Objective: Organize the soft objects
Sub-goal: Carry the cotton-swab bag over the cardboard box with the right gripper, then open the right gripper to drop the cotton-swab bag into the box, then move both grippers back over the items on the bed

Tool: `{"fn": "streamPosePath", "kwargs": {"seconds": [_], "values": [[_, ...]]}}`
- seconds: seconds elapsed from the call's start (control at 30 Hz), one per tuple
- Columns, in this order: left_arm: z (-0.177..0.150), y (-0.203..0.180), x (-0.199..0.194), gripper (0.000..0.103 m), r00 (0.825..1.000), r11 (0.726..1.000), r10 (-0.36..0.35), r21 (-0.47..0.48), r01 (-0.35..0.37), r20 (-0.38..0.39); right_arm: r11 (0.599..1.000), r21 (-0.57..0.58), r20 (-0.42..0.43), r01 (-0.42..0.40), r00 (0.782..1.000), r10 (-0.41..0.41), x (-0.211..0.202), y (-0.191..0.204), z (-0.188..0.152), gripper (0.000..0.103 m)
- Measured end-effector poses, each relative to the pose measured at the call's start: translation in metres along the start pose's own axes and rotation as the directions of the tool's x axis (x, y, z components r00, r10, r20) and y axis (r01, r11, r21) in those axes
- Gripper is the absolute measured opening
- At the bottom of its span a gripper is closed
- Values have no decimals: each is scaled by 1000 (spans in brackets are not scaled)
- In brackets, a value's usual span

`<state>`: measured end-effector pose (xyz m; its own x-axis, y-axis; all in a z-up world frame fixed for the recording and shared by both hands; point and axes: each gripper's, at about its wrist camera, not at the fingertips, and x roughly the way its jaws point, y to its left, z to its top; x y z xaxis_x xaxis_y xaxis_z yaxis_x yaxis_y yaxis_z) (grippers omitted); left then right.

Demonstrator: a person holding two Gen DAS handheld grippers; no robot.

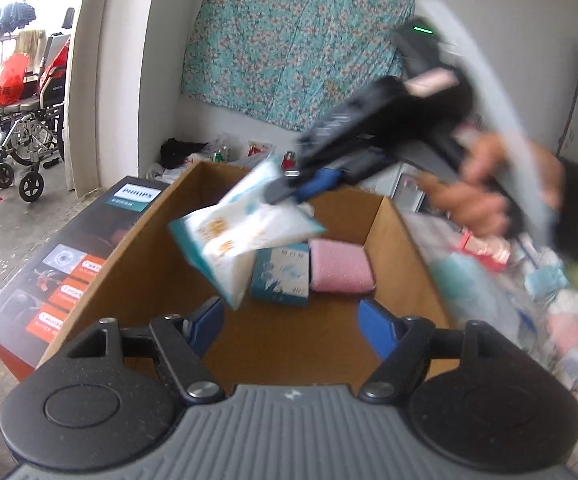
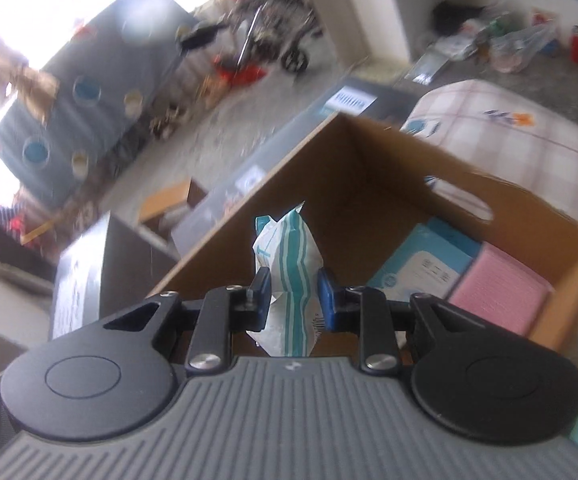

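Note:
An open cardboard box (image 1: pixel 401 240) stands below both grippers. Inside it, a blue tissue box (image 1: pixel 279 276) sits beside a pink soft pad (image 1: pixel 339 266), both against the far wall. My left gripper (image 1: pixel 293 322) is open over the box's near side, with nothing between its blue fingers. From the upper right, my right gripper (image 1: pixel 289 194) is shut on a white and teal tissue pack (image 1: pixel 241 236) that hangs over the box. In the right wrist view the pack (image 2: pixel 289 276) is pinched between the pads of that gripper (image 2: pixel 293 300), above the box (image 2: pixel 329 148).
A dark Philips carton (image 1: pixel 69 248) lies against the box's left side. A person's hand (image 1: pixel 469 200) holds the right gripper. Loose packs clutter the surface at the right (image 1: pixel 549 300). A wheelchair (image 1: pixel 29 140) stands far left. Checked bedding (image 2: pixel 509 128) lies beyond the box.

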<state>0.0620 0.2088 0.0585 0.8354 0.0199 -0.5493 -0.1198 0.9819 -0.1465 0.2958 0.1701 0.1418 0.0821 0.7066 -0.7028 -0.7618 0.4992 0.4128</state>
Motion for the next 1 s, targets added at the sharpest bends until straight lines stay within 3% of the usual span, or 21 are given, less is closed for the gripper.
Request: {"fn": "streamPosePath", "kwargs": {"seconds": [0.1, 0.23, 0.33, 0.43, 0.7, 0.8, 0.9, 1.0], "values": [[-5, 6, 10, 75, 999, 1000, -3, -4, 3, -32, 991, -128, -75, 31, 996, -41, 44, 1, 26, 24], [-14, 7, 13, 74, 998, 1000, -16, -9, 16, -56, 938, -302, -26, 172, 982, -189, 88, -1, 56, 25], [-14, 5, 14, 74, 997, 999, -34, -7, 33, -63, 924, -282, 51, 258, 966, -254, 93, -11, 69, 26], [-18, 3, 14, 74, 996, 998, -57, -2, 57, -69, 945, -196, 104, 261, 964, -244, 82, -26, 72, 26], [-22, 1, 2, 75, 997, 998, -63, -3, 63, -43, 987, 63, 98, 146, 984, -152, -9, -49, 19, 26], [-22, 0, -7, 82, 999, 999, -50, 12, 50, -10, 987, 127, 163, 100, 979, -120, -62, -51, -12, 33], [-20, -4, -18, 87, 998, 998, -54, 16, 53, 18, 981, 173, 278, 83, 952, -130, -134, -52, -45, 49], [-19, -14, -24, 92, 996, 997, -81, 15, 80, 38, 970, 216, 392, 109, 900, -188, -209, -51, -91, 66]]}}
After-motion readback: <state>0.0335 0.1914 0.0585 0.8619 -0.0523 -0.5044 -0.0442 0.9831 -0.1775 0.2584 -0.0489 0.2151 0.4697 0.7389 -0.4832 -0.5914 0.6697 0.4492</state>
